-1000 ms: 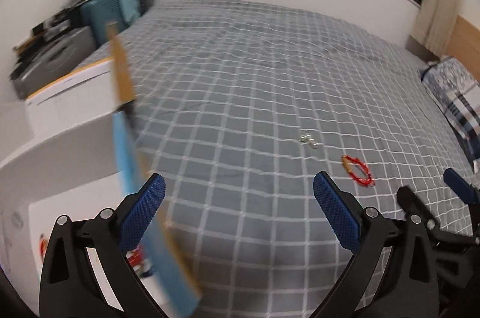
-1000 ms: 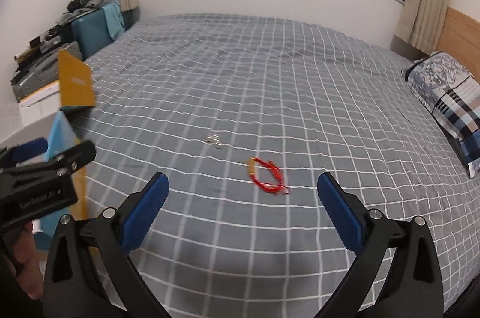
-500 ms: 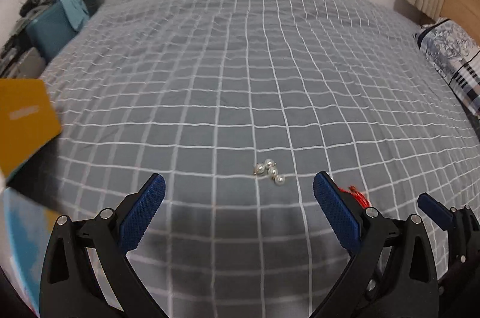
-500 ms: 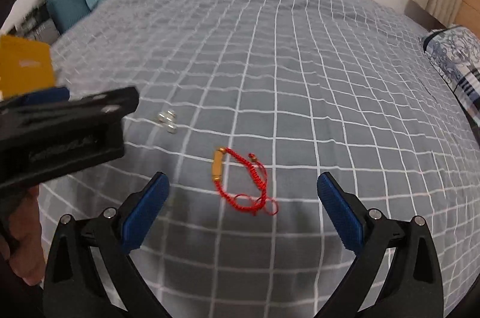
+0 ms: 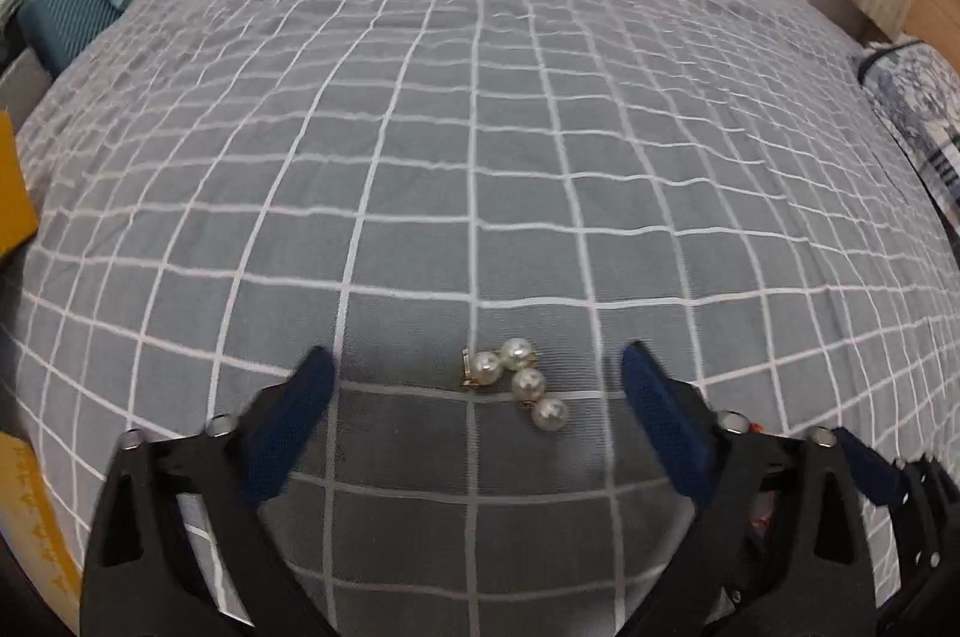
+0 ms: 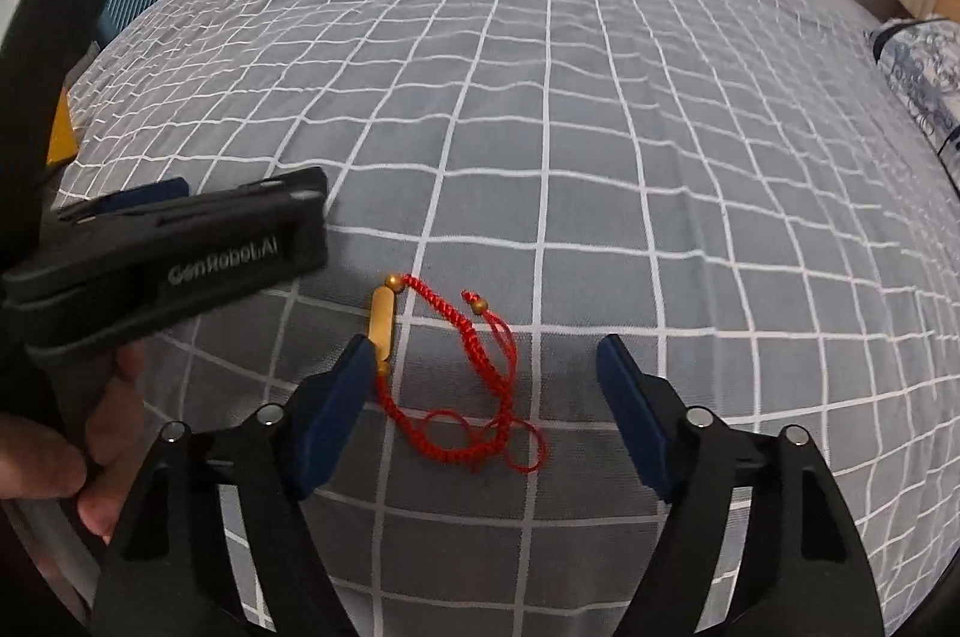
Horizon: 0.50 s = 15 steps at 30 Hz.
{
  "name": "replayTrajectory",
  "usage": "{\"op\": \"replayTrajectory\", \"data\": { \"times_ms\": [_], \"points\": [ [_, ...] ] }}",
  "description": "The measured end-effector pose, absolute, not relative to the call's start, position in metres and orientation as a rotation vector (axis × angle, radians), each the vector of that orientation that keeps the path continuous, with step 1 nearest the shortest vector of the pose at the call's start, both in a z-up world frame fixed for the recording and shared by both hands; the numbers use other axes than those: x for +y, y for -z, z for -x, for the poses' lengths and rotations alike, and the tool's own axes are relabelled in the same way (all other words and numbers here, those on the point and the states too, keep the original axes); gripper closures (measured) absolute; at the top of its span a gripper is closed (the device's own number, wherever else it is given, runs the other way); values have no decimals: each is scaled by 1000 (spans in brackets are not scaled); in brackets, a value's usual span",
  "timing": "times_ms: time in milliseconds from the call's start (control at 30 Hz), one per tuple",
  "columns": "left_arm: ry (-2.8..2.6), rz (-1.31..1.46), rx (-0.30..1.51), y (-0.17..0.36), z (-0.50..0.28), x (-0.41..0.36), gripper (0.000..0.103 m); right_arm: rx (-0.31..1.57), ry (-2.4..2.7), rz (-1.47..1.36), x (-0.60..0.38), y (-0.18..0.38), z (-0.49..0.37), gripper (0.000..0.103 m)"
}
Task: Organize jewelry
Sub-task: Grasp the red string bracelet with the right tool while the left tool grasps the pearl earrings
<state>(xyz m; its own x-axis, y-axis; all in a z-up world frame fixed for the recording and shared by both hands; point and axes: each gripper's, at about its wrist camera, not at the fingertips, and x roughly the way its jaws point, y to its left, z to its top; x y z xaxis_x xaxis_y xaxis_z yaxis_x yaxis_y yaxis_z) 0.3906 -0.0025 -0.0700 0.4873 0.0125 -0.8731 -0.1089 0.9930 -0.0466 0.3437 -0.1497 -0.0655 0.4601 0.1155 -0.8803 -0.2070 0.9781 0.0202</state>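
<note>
The left gripper (image 5: 474,379) is centred over the pearl earrings (image 5: 517,382) on the bed (image 5: 480,126); both pearls should be enclosed before closing. The right gripper (image 6: 483,373) straddles the red bracelet (image 6: 456,373). Both sets of jaws have just been narrowing but stand apart, nothing clamped.
</note>
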Motion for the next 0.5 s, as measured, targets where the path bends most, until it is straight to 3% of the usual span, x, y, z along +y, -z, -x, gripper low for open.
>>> {"op": "replayTrajectory", "data": {
  "times_ms": [67, 300, 433, 467, 500],
  "points": [
    [-78, 101, 1083, 76, -391, -1, 32, 1079, -199, 85, -151, 67, -344, 41],
    [-91, 76, 1094, 76, -389, 0, 59, 1089, -220, 87, -146, 67, -341, 69],
    [-103, 52, 1109, 77, -387, 0, 80, 1099, -208, 110, -145, 73, -343, 76],
    [-104, 52, 1111, 76, -387, 1, 90, 1098, -207, 114, -145, 74, -343, 83],
    [-106, 51, 1111, 75, -387, 1, 91, 1095, -206, 117, -145, 74, -342, 94]
  ]
}}
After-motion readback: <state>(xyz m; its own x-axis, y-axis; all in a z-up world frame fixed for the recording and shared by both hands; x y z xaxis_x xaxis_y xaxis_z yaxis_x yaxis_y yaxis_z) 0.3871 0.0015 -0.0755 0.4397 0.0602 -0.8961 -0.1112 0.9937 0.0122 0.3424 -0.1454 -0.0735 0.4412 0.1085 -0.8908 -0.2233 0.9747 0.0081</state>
